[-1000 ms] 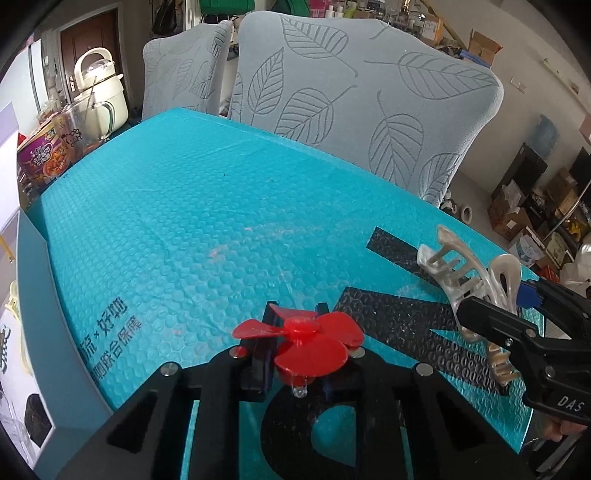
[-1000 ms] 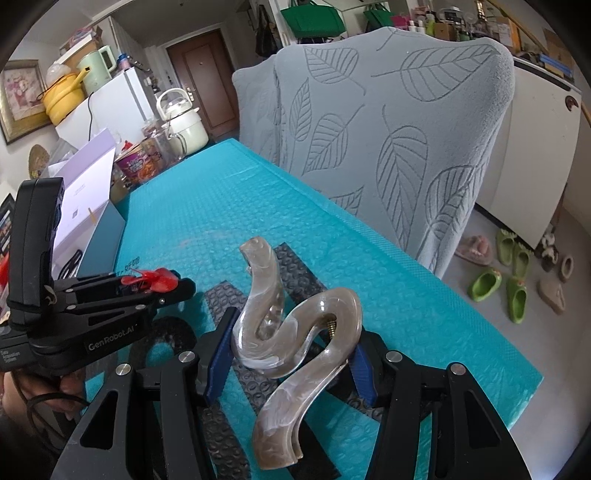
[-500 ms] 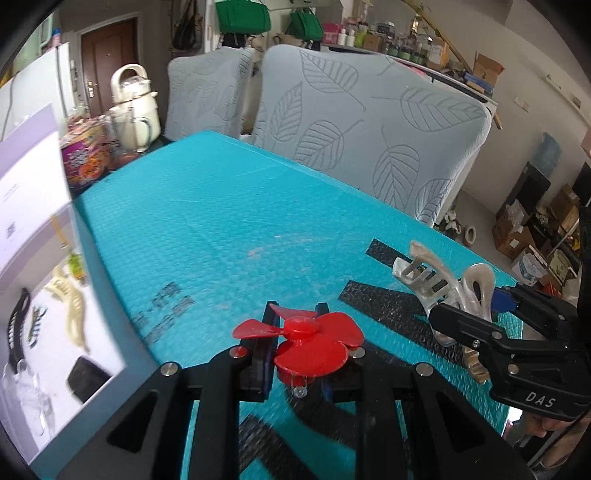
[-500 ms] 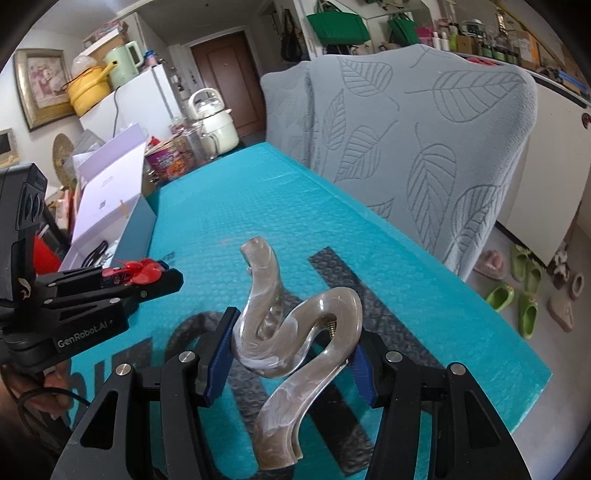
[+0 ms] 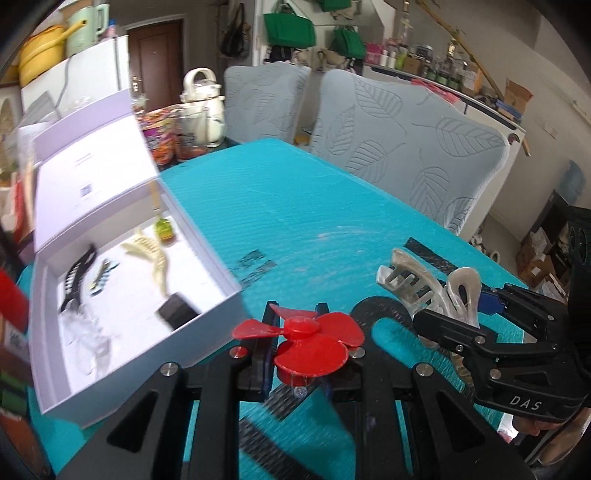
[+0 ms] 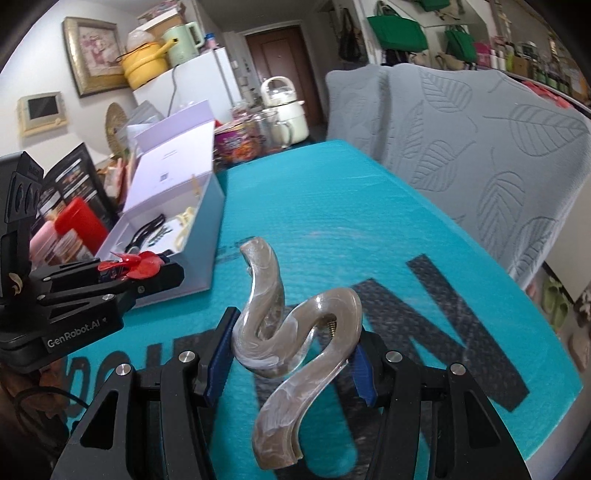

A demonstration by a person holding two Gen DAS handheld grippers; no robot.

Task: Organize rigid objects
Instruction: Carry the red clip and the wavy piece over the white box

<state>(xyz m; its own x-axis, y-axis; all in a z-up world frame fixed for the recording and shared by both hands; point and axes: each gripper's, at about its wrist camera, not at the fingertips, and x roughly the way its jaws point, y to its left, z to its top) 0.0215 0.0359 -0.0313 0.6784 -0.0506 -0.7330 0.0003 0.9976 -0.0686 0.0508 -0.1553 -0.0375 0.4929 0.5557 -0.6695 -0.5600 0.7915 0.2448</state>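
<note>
A red plastic propeller with rounded blades [image 5: 308,341] sits clamped between the closed jaws of the left gripper [image 5: 301,345], its hub facing up and its blades spread flat, above the near part of the table. To its right, a translucent grey-beige marbled hair claw clip with a wavy S-shaped body [image 6: 291,332] is pinched between the blue pads [image 6: 218,350] of the right gripper [image 6: 291,354], whose jaws stand partly apart around it. The clip's long axis runs near to far, its toothed end pointing away toward the far side and slightly up.

Both hang over a turquoise bubble-textured table cover with large black lettering [image 6: 351,206]. On the left of the table stands an open white rectangular box with a raised lilac lid [image 5: 122,280], holding a cream claw clip [image 5: 151,254], a black hair comb [image 5: 75,278] and other small items. Beyond the far edge stand two chairs in grey leaf-patterned covers [image 5: 402,144]. Farther back are a cream kettle [image 5: 203,107], a white fridge [image 6: 199,88], a brown door [image 6: 277,55] and hanging green bags [image 5: 290,27].
</note>
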